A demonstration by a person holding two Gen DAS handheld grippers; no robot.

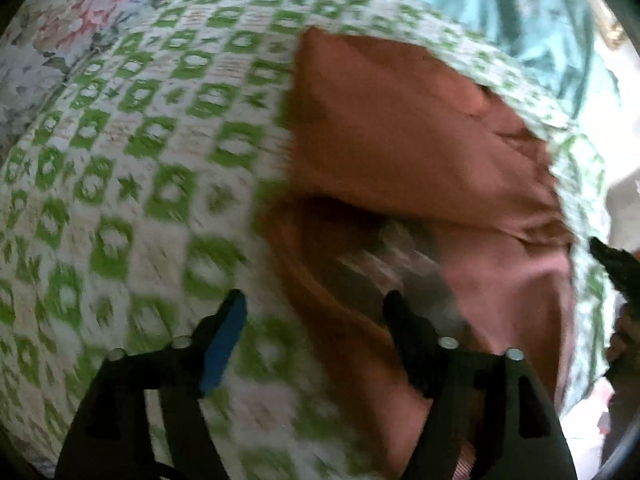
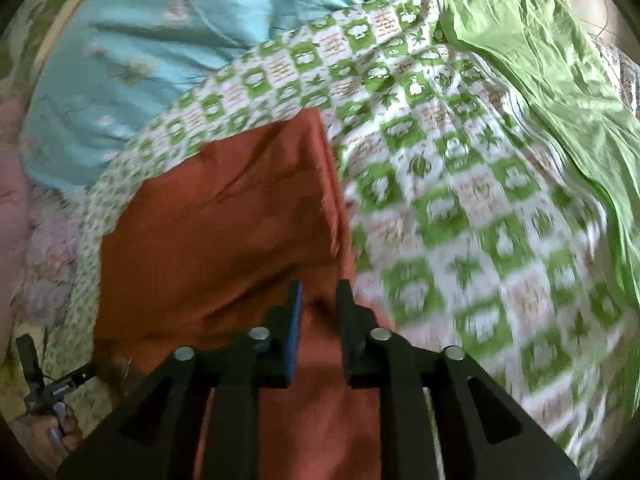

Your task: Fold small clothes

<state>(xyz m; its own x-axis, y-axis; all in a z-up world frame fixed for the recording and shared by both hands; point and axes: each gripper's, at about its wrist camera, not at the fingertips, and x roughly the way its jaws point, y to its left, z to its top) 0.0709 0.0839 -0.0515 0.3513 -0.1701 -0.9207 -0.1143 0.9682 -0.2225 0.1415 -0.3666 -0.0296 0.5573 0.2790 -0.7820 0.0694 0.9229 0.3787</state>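
Both grippers' fingers stand apart – left (image 1: 312,304) wide, right (image 2: 318,292) narrow – over rust cloth (image 2: 224,208)

No text, brand or number can be read in either view. In the right wrist view, the small black device (image 2: 60,390) at the lower left of the frame bears a pale label, too small and blurred to make out. The white squares of the green checked quilt (image 2: 460,184) carry brownish marks that look like characters, clearest at the upper middle of the frame, but motion blur leaves them illegible.
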